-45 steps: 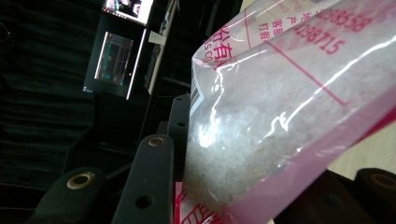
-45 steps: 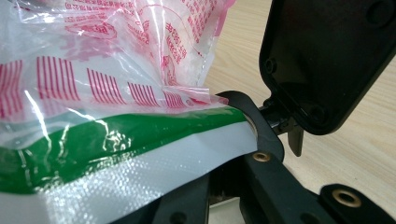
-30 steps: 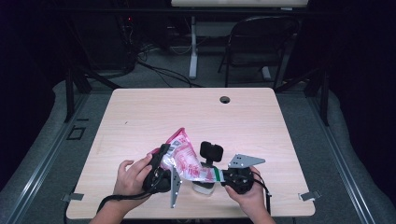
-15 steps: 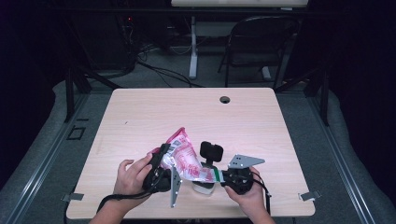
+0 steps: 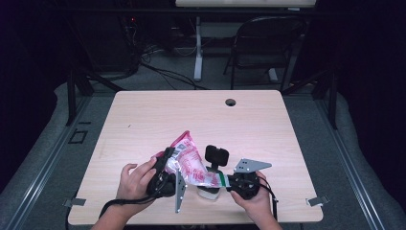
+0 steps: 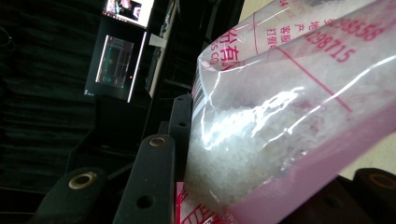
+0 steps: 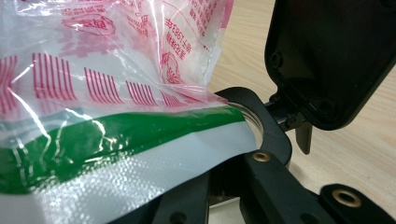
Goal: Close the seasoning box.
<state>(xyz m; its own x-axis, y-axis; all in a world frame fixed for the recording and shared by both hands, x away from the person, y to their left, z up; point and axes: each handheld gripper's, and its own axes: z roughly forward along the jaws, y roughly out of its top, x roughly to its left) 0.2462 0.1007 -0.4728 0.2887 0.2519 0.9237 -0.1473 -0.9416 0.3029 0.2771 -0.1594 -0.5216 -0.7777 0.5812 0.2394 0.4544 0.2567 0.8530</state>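
Observation:
A clear plastic bag (image 5: pixel 190 162) with red print hangs tilted over a small white jar (image 5: pixel 209 193) near the table's front edge. The jar's black flip lid (image 5: pixel 217 155) stands up. My left gripper (image 5: pixel 167 165) is shut on the bag's upper body; white granules show inside the bag (image 6: pixel 289 116) between the black fingers (image 6: pixel 152 182). My right gripper (image 5: pixel 224 179) is shut on the bag's lower green-and-white end (image 7: pixel 116 154), which rests over the jar's black rim (image 7: pixel 266 130) below the raised lid (image 7: pixel 331 56).
The light wooden table (image 5: pixel 158 120) has a round cable hole (image 5: pixel 231 102) near its far edge. A folding chair (image 5: pixel 265 45) and cables stand on the floor beyond it. A lit monitor (image 6: pixel 116 65) shows in the dark background.

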